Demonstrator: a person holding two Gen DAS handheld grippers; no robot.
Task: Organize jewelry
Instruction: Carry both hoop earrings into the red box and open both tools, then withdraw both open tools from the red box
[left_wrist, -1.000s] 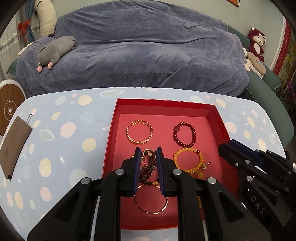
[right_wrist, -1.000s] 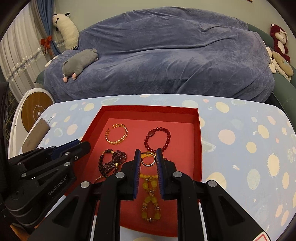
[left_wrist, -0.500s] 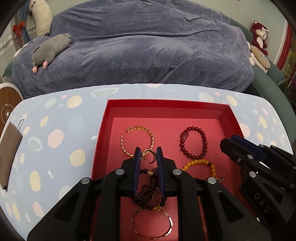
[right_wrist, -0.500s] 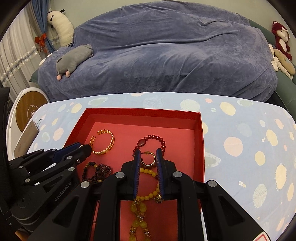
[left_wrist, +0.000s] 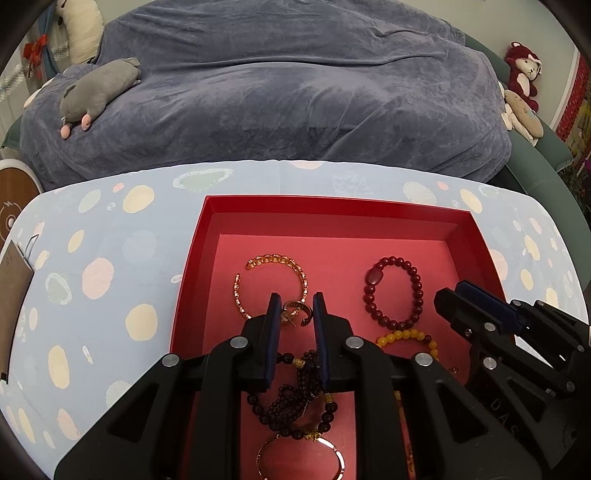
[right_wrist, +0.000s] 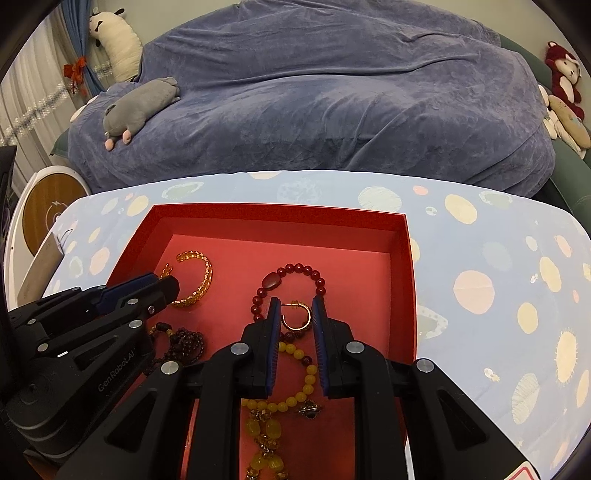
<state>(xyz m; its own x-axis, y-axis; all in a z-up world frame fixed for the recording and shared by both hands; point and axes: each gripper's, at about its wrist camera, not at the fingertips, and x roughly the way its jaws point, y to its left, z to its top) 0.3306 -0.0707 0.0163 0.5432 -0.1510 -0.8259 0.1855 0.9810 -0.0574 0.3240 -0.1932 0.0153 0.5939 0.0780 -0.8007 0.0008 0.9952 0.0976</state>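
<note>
I have a small gold hoop earring (left_wrist: 293, 312) pinched between the pads of my left gripper (left_wrist: 295, 308), whose jaws stand only a narrow gap apart, and a matching gold hoop earring (right_wrist: 296, 316) pinched the same way in my right gripper (right_wrist: 294, 312). Both tools tilt steeply down and forward over the red tray (left_wrist: 332, 206), side by side, the right one showing at the right edge of the left camera and the left one at the left edge of the right camera. Each earring hangs at the very tips of the fingers, above the tray floor; whether either touches the floor I cannot tell. Under my left gripper lies a dark beaded bracelet (left_wrist: 291, 402) in a loose tangle, with a thin gold bangle (left_wrist: 301, 458) nearer to me and an open amber link cuff (left_wrist: 271, 282) just beyond the fingertips. Under my right gripper runs a yellow beaded bracelet (right_wrist: 291, 387) with a dangling charm, and just past it a round red beaded bracelet (right_wrist: 291, 286) with one larger oval stone. The tray sits on a table with a pale blue spotted cloth (right_wrist: 480, 258). Behind it is a sofa under a blue-grey throw (left_wrist: 295, 92), with a grey plush toy (left_wrist: 98, 92) lying on its left part.
</note>
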